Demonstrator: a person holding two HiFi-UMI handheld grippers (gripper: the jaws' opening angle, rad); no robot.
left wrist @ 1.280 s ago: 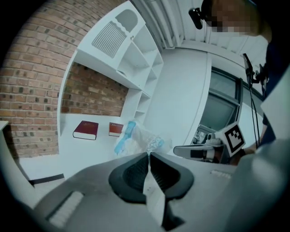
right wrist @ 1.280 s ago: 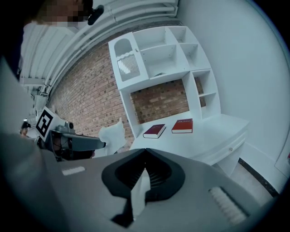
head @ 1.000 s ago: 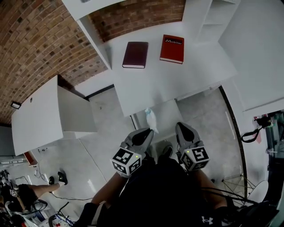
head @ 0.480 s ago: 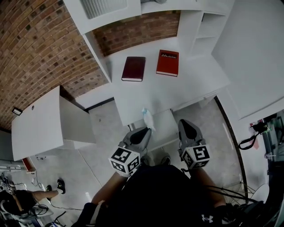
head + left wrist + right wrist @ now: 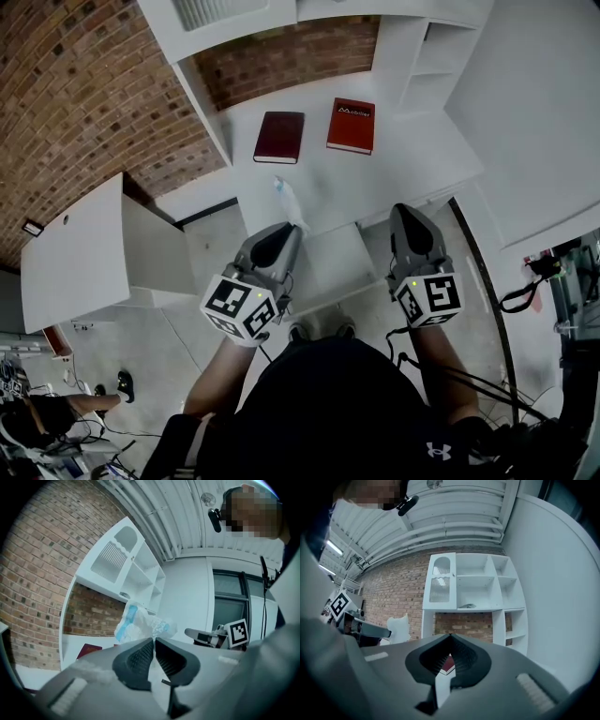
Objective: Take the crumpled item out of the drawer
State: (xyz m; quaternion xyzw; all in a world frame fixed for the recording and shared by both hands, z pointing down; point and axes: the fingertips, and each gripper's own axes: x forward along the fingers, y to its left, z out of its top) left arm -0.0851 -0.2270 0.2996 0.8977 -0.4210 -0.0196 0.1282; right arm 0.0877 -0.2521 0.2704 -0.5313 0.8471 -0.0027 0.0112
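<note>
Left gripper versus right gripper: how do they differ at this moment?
The left gripper is shut on the crumpled item, while the right gripper is shut on nothing. The left gripper slants to the right, while the right gripper points nearly straight ahead. Both have their jaws together, and both are held at the front edge of the desk.

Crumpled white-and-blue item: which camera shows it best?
The left gripper view: the crumpled white-and-blue item sits close and central, blue print visible, pinched by the left tool. The head view shows only a small white scrap; the right gripper view, a pale shape at left.
</note>
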